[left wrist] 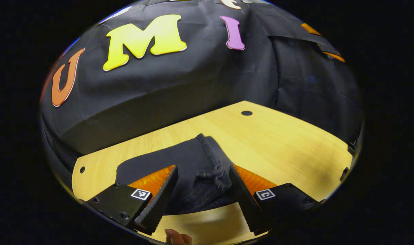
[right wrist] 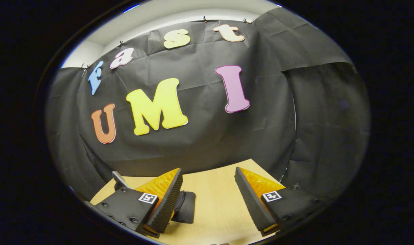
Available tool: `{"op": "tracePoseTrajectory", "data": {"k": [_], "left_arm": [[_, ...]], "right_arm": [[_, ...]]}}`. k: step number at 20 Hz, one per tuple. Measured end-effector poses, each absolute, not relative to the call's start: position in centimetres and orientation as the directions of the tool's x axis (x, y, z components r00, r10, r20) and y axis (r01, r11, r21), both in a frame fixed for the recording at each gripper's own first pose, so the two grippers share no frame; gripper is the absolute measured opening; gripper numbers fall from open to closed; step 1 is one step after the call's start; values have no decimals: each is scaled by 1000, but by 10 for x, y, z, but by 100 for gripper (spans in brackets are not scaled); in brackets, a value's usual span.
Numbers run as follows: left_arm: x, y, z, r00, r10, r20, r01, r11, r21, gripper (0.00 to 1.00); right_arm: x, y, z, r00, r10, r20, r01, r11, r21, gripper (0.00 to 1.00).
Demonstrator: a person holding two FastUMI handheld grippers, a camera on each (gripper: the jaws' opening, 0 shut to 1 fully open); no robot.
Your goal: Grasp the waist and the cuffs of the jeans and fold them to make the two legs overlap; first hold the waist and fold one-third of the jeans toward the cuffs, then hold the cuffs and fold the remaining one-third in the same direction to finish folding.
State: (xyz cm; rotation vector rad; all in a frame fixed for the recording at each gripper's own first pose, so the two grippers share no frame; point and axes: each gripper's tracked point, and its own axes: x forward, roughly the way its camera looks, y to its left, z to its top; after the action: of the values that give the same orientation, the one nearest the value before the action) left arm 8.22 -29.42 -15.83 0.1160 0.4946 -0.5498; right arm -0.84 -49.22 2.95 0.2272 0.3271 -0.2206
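The dark jeans (left wrist: 189,163) lie folded into a compact bundle on the wooden table (left wrist: 281,143), with a ribbed edge and a knotted drawstring on their right side. My left gripper (left wrist: 202,180) hovers over the bundle's near end, open, its fingers (left wrist: 162,197) wide apart on either side of the cloth. In the right gripper view a corner of the jeans (right wrist: 187,207) peeks out just behind the left finger. My right gripper (right wrist: 208,194) is open above bare table (right wrist: 220,190), holding nothing.
Black cloth walls close in the table at the back and right. A round hole (left wrist: 246,113) marks the table's far part and a small one (left wrist: 82,169) its left corner. A person's fingertip (left wrist: 178,237) shows at the bottom of the left gripper view.
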Motion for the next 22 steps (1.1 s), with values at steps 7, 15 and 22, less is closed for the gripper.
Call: {"op": "tracePoseTrajectory", "data": {"k": [7, 15, 22], "left_arm": [[84, -217, -21, 894, -386, -229, 359, 921, -150, 99], [76, -81, 92, 994, -84, -64, 69, 975, -209, 98], [47, -75, 91, 996, -33, -77, 19, 983, -181, 98]], "right_arm": [[17, -464, 41, 950, -88, -299, 157, 964, 215, 95], [56, -404, 66, 973, 7, -230, 51, 968, 244, 95], [52, -371, 60, 969, -17, -247, 66, 979, 193, 96]]}}
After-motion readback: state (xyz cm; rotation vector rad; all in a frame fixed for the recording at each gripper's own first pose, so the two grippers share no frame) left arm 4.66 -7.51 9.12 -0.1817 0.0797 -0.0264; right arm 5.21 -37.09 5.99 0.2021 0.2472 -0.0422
